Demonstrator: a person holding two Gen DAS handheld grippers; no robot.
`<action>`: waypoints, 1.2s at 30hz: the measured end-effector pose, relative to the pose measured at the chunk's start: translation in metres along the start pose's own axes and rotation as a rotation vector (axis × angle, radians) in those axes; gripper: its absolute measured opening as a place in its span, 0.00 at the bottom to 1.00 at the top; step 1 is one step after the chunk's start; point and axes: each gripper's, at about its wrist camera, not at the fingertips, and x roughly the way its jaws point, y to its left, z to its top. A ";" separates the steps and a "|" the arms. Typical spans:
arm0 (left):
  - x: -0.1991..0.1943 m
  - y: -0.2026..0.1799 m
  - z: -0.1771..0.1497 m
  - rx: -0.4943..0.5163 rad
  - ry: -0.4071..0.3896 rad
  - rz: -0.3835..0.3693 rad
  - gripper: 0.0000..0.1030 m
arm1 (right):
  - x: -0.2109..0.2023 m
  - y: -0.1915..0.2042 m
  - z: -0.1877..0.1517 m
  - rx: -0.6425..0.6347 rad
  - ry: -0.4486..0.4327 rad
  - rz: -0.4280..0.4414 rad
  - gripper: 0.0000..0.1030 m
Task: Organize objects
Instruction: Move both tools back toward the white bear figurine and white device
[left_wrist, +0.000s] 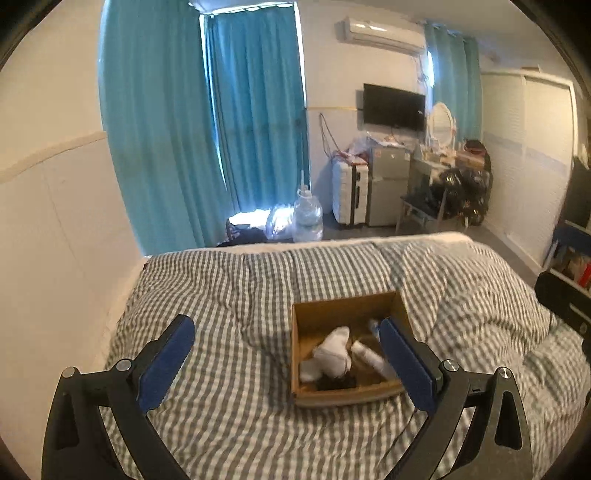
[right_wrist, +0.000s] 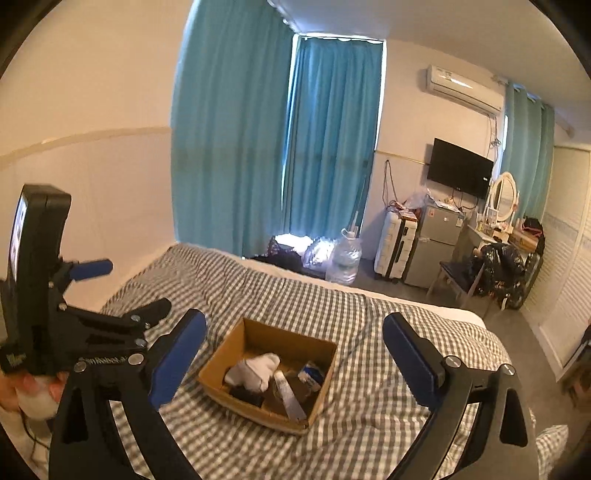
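Note:
An open cardboard box (left_wrist: 306, 314) sits on the checkered bed; it also shows in the right wrist view (right_wrist: 221, 354). Inside lie a white sock bundle (left_wrist: 330, 352) (right_wrist: 255, 367), a white tube (left_wrist: 369, 356) (right_wrist: 288, 395), a small blue-and-white packet (right_wrist: 310, 373) and a dark item (right_wrist: 247, 395). My left gripper (left_wrist: 286, 328) is open and empty, above the bed, its right finger over the box's right side. My right gripper (right_wrist: 293, 328) is open and empty, above the box. The left gripper's body (right_wrist: 92, 325) shows at the left of the right wrist view.
The grey checkered duvet (left_wrist: 221, 288) covers the bed, with a white wall on the left. Beyond the bed's foot stand a water jug (left_wrist: 307, 216), a white suitcase (left_wrist: 349, 192), a small fridge (left_wrist: 389, 184), a chair and a cluttered dressing table (left_wrist: 443, 155). Shelves (left_wrist: 572, 258) stand at right.

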 end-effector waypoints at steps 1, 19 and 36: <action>-0.002 0.001 -0.007 0.010 0.009 0.006 1.00 | -0.003 0.001 -0.003 -0.007 0.005 0.000 0.94; 0.032 -0.018 -0.179 -0.028 0.248 0.069 1.00 | 0.033 0.049 -0.170 -0.079 0.277 0.012 0.94; 0.047 -0.086 -0.251 0.046 0.438 -0.144 1.00 | 0.054 0.019 -0.231 0.062 0.404 -0.025 0.94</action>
